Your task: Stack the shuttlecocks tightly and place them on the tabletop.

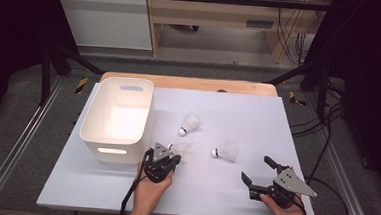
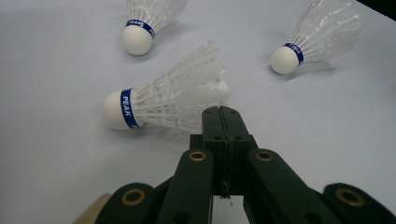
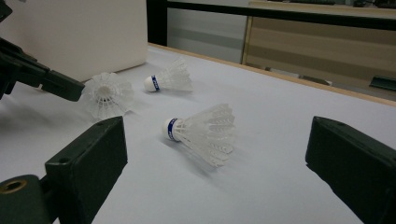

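Left gripper view: jaws pinched on a shuttlecock's skirt.
The left gripper [image 2: 222,112] grips the nearest shuttlecock [image 2: 163,100] by its rim; the right gripper [image 1: 257,174] gapes wide, holding nothing.

- The left gripper [image 1: 174,158] is black, with a small grey three-cornered plate on top and a black cable.
- Its jaws have round brass rings and small screws.
- The right gripper [image 1: 258,169] is black with a bigger grey plate.

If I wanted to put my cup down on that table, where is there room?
The far right stretch of the table, beyond the shuttlecocks, is bare. So is the near edge between the left gripper and the right gripper. It is crowded mid-table around the three shuttlecocks and beside the white bin.
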`<state>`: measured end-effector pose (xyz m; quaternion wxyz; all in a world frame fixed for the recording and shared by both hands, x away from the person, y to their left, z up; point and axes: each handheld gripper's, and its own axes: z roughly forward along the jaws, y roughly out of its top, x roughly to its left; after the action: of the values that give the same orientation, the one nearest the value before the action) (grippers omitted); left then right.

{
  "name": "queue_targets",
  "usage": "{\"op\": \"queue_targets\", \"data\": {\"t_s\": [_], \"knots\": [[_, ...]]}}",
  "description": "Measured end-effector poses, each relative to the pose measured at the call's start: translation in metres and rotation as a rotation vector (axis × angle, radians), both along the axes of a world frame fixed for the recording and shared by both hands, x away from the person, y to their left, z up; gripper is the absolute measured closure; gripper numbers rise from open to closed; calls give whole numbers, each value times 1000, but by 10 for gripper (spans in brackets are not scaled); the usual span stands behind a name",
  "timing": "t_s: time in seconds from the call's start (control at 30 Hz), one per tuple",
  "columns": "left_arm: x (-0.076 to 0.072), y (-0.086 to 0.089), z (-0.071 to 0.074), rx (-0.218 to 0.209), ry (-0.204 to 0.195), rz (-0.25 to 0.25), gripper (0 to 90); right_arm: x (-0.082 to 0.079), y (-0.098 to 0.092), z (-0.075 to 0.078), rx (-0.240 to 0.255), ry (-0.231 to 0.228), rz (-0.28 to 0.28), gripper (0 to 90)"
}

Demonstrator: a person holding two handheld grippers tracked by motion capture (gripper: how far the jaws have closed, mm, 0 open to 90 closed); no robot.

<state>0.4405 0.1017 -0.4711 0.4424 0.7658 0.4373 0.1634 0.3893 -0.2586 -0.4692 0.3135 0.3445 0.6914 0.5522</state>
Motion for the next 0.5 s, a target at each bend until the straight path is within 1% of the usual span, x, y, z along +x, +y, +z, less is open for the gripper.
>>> {"op": "queue_targets", "data": {"t_s": [0.17, 0.5], "knots": [[2, -3, 2, 5, -4, -3, 900, 0, 1, 0, -2, -1, 4, 57], [3, -3, 2, -5, -6, -3, 900, 0, 1, 0, -2, -1, 3, 57]]}}
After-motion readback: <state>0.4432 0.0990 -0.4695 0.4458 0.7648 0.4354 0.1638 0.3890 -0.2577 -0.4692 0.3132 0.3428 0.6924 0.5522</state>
